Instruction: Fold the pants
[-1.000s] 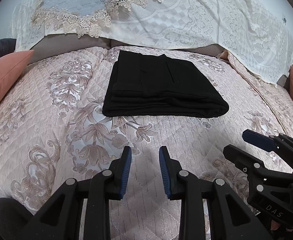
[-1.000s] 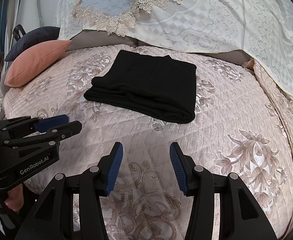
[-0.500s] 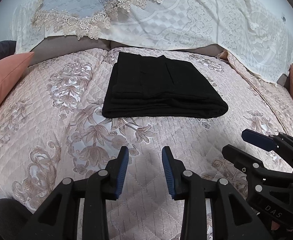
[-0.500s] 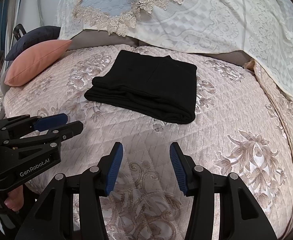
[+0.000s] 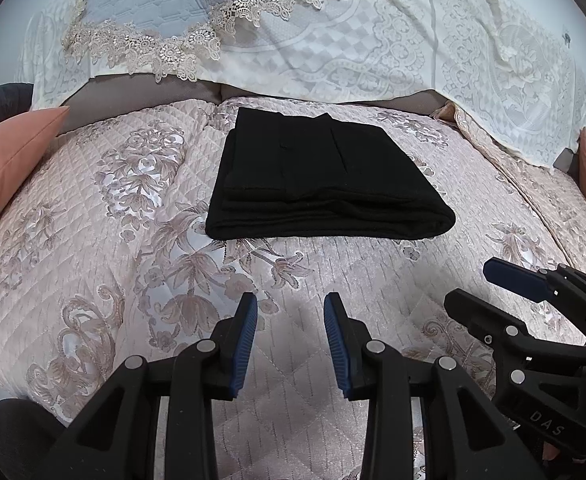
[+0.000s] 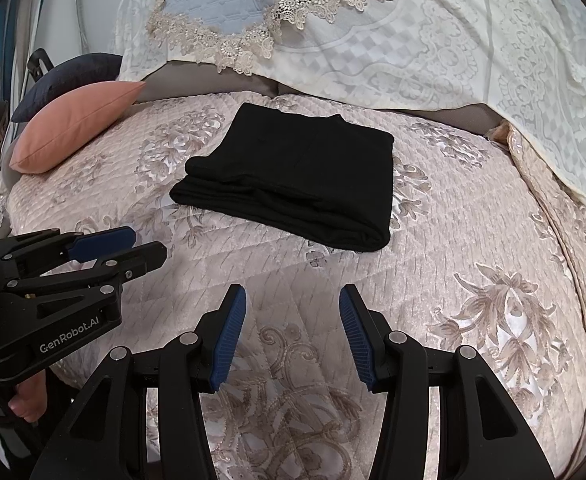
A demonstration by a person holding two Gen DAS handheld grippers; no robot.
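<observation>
The black pants [image 5: 325, 184] lie folded into a flat rectangular stack on the pink quilted bedspread [image 5: 93, 240], with the thick folded edge toward me. In the right wrist view the pants [image 6: 293, 184] sit the same way. My left gripper [image 5: 291, 304] hovers over the bedspread short of the pants, open, with nothing between its blue pads. My right gripper [image 6: 293, 296] is also open and empty, set wider, short of the stack. Each gripper shows in the other's view: the right gripper [image 5: 469, 284] at right, the left gripper [image 6: 147, 242] at left.
A salmon cushion [image 6: 77, 124] and a dark cushion [image 6: 69, 76] lie at the left end of the bed. A white lace cover [image 5: 333, 40] drapes the back behind the pants. A hand [image 6: 25, 404] holds the left gripper's handle.
The left gripper's jaws have spread a little wider than a second ago. The pants and the right gripper have not moved.
</observation>
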